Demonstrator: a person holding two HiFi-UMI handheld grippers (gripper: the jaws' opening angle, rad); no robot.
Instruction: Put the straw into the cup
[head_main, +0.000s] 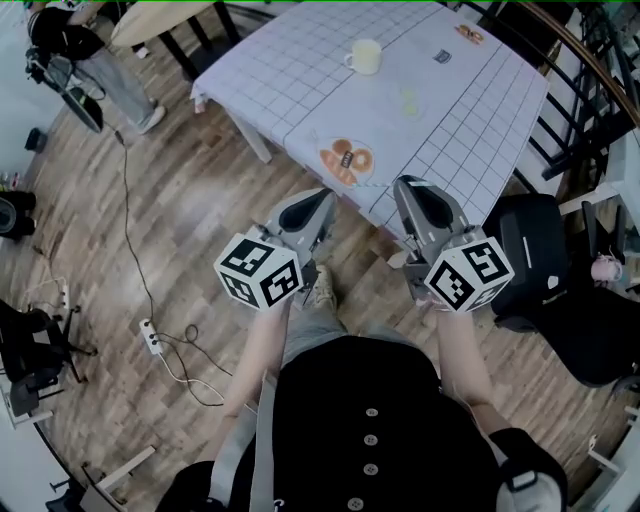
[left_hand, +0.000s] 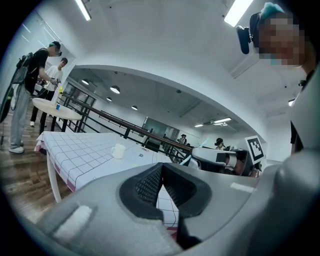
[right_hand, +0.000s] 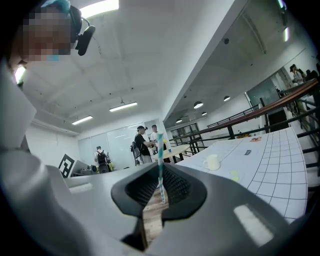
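Observation:
A cream cup (head_main: 365, 57) stands on the table with the grid-pattern cloth (head_main: 450, 120), toward its far side. Both grippers are held level in front of the table's near corner, well short of the cup. My right gripper (head_main: 410, 187) is shut on a teal-and-white striped straw (right_hand: 160, 150), which stands upright between its pads. In that view the cup (right_hand: 212, 162) is ahead and to the right. My left gripper (head_main: 322, 198) is shut with nothing in it; its pads (left_hand: 150, 182) meet at the tip. From it I see the cup (left_hand: 118, 151) and the straw (left_hand: 187, 159) sticking out of the right gripper.
A black chair (head_main: 540, 260) stands at the table's right, with a dark railing (head_main: 580, 70) behind. A pale green scrap (head_main: 408, 100) and an orange print (head_main: 347, 160) lie on the cloth. A power strip with cables (head_main: 150, 335) is on the wooden floor. A person (head_main: 85, 55) stands at far left.

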